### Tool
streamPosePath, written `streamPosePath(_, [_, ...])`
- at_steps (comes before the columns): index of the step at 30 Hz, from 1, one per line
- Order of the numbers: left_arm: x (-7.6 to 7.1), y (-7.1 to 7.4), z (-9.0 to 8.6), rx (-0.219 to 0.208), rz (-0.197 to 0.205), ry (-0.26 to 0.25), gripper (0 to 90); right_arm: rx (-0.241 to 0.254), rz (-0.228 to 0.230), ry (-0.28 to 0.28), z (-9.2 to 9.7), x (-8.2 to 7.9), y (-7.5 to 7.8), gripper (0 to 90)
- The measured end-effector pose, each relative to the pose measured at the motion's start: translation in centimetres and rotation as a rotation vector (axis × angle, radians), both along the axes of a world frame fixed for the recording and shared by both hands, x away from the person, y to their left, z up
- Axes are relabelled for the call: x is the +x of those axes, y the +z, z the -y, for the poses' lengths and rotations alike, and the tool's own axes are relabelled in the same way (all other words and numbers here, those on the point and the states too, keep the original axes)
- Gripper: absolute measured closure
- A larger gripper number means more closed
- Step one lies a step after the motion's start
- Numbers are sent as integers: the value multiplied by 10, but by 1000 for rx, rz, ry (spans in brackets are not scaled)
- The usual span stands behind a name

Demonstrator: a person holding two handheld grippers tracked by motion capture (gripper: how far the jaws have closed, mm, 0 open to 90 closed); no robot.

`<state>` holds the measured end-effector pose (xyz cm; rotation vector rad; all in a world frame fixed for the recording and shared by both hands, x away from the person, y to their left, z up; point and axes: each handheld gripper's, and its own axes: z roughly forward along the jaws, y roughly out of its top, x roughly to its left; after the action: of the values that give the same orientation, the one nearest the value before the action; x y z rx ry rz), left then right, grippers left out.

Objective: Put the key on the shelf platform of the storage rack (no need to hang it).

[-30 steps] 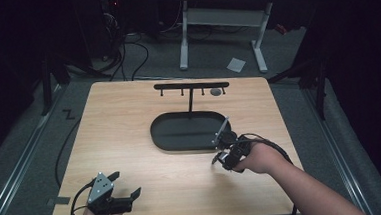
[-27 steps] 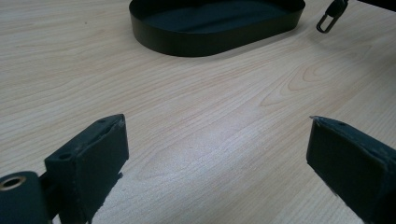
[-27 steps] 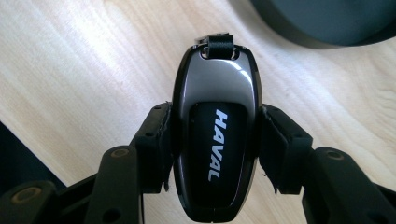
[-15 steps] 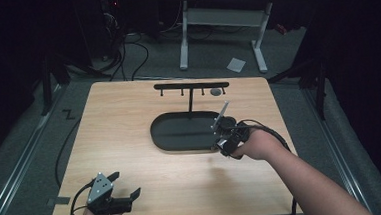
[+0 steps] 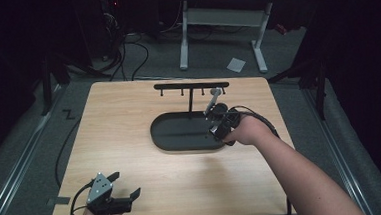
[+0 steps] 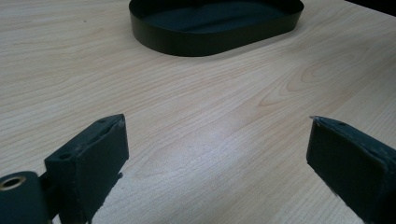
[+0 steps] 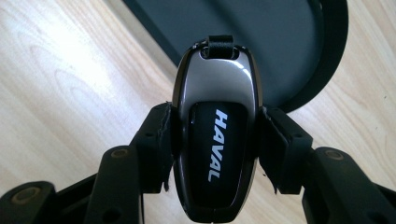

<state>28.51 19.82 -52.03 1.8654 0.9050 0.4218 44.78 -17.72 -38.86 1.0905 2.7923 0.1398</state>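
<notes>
Wooden table [image 5: 130,136], black oval tray [image 5: 180,133] at centre. Glossy silver-black key fob [image 7: 215,135] lettered HAVAL, clamped in right claw [image 7: 215,140]. Left claw [image 6: 215,163] spread wide, empty, lower left.

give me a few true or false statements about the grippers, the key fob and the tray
1. The right gripper is shut on a key fob marked HAVAL. True.
2. The left gripper holds the black tray. False: its fingers are spread over bare table, short of the tray.
3. A T-shaped rack with small hooks stands at the tray's far edge. True.
4. The key fob hangs from a rack hook. False: the right gripper holds it by the tray's right end.
</notes>
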Motion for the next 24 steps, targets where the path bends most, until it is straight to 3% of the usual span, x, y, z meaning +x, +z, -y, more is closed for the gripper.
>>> streamPosePath(10, [0, 1, 0, -4, -5, -9, 64, -20, 14, 15, -23, 23, -2, 488])
streamPosePath(24, [1, 0, -1, 1, -8, -25, 64, 15, 62, 33, -65, 59, -16, 488])
